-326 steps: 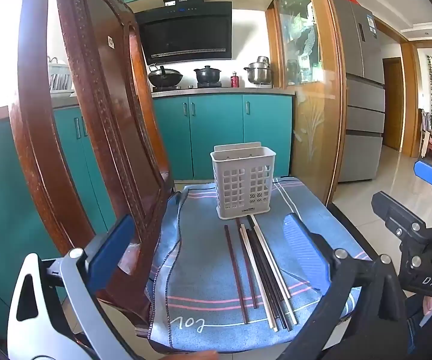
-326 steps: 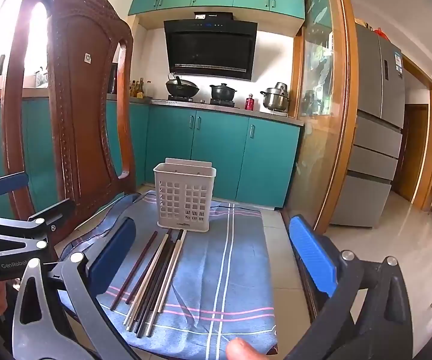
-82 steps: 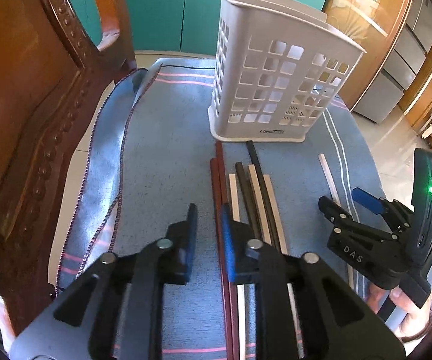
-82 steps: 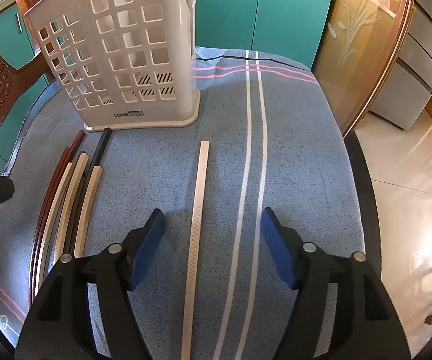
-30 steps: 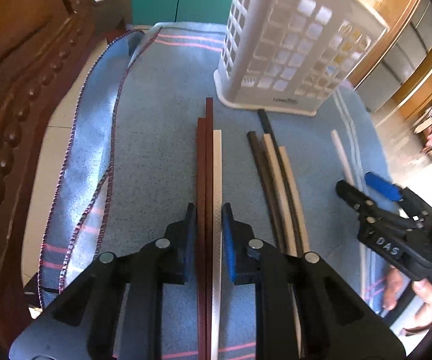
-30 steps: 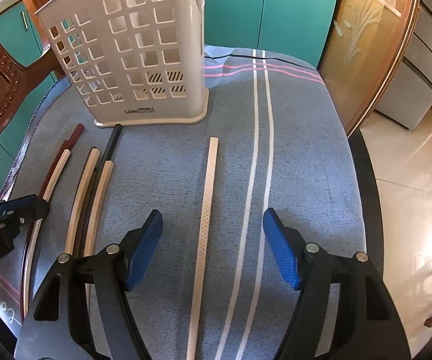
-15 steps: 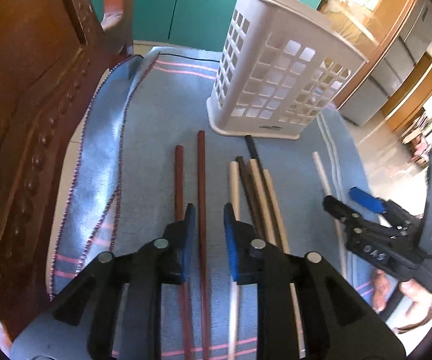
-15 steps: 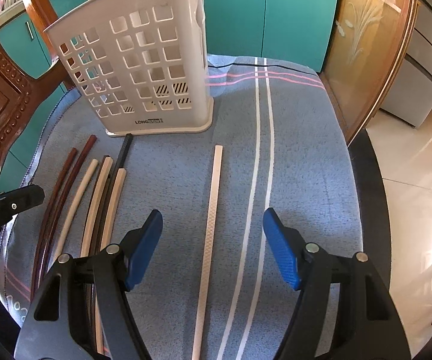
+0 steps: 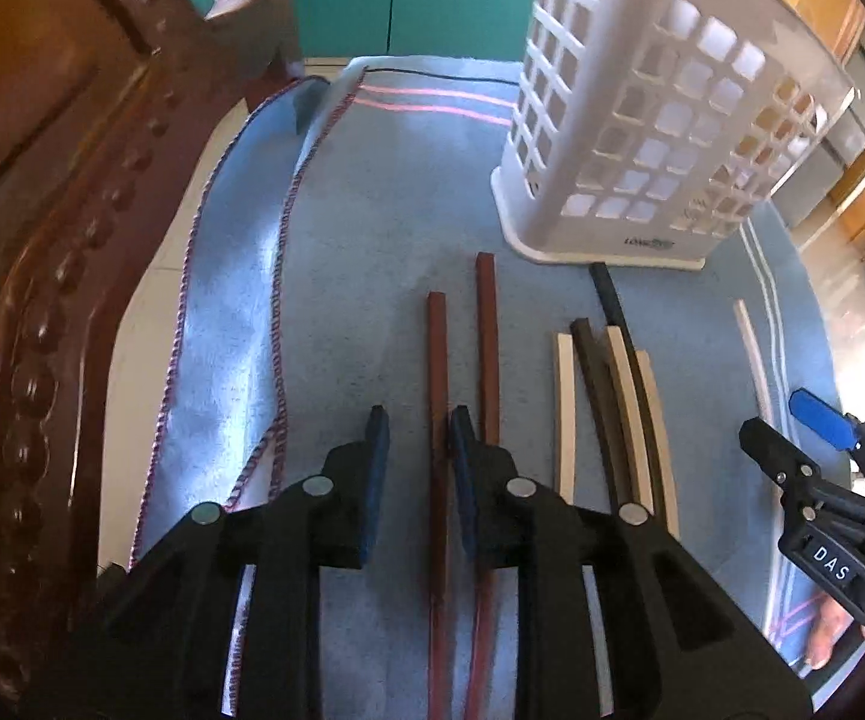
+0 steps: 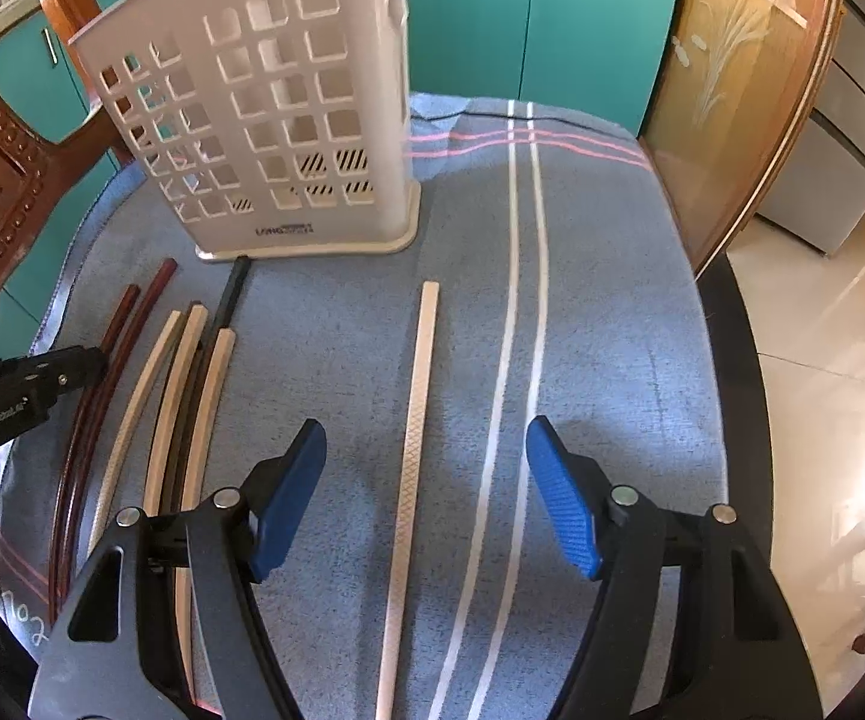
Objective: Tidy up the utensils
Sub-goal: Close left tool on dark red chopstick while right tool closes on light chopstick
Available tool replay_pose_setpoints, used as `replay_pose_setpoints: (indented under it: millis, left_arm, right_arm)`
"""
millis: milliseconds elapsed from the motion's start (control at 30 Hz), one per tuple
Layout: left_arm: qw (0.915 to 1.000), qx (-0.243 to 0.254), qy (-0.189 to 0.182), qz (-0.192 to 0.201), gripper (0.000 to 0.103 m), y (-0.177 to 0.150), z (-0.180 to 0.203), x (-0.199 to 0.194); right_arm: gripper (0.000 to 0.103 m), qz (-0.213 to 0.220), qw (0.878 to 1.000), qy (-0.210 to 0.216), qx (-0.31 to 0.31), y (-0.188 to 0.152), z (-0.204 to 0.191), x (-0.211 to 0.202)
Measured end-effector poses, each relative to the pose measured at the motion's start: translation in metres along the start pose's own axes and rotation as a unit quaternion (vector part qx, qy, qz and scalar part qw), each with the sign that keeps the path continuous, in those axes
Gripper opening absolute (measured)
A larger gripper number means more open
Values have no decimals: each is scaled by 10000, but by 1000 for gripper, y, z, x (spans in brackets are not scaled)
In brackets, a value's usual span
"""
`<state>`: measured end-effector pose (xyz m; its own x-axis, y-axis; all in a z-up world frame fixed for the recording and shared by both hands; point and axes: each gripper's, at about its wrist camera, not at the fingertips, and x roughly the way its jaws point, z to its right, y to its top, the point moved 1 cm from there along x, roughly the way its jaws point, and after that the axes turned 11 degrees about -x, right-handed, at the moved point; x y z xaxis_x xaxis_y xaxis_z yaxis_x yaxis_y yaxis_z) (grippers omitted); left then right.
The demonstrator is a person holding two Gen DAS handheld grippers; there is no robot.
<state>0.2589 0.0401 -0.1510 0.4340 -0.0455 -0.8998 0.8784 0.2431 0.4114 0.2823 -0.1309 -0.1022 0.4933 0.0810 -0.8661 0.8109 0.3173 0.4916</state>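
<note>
The left tool (image 9: 414, 441) is opening a little around one brown chopstick (image 9: 437, 360) lying on the blue cloth (image 9: 342, 252). The right tool (image 10: 426, 492) is waiting wide over a pale chopstick (image 10: 417, 396). Squeezing the stick's middle should keep it from tipping before the white basket (image 9: 642, 138).

Your left gripper (image 9: 414, 450) hangs low over the blue cloth (image 9: 372, 240), its jaws just eased apart, one reddish chopstick (image 9: 437, 360) running between them without being pinched. To its left the carved chair back (image 9: 42, 270) walls off that side; ahead, the white basket (image 9: 642, 138) stands upright and blocks the far end. Open cloth lies between basket and chair. Your right gripper (image 10: 426, 492), jaws wide, straddles a lone pale chopstick (image 10: 417, 408), with bare cloth on either side.
</note>
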Motion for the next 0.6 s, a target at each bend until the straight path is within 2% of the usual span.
replay_pose_setpoints:
  millis: [133, 267, 300, 333, 367, 400, 433, 467, 533, 600]
  left_arm:
    - [9998, 193, 47, -38, 37, 4, 8, 4]
    - [9995, 274, 140, -4, 38, 10, 11, 9]
    - [9994, 291, 163, 4, 38, 11, 13, 10]
    - [9994, 296, 176, 4, 37, 12, 14, 10]
    - [9995, 281, 174, 7, 35, 12, 14, 10]
    - [9995, 264, 172, 20, 25, 12, 14, 10]
    - [9996, 223, 155, 21, 10, 13, 13, 9]
    - [9998, 157, 127, 15, 7, 10, 12, 7]
    - [9999, -90, -57, -9, 7, 10, 5, 3]
    - [9997, -206, -48, 156, 7, 12, -1, -4]
  right_arm:
    - [60, -65, 9998, -115, -147, 4, -4, 7]
    - [57, -90, 9999, -115, -21, 13, 1, 13]
    - [53, -92, 9999, -108, -3, 16, 2, 15]
    - [44, -81, 9999, -93, -16, 19, 2, 16]
    - [40, -73, 9999, -60, -43, 20, 2, 16]
    - [28, -61, 9999, -8, -84, 22, 0, 16]
    - [21, -54, 9999, 16, -108, 23, 0, 17]
    - [10, -35, 9999, -2, -162, 24, -2, 16]
    - [6, 16, 9997, 46, -221, 24, -4, 16]
    - [6, 85, 9996, 81, -247, 22, -8, 10]
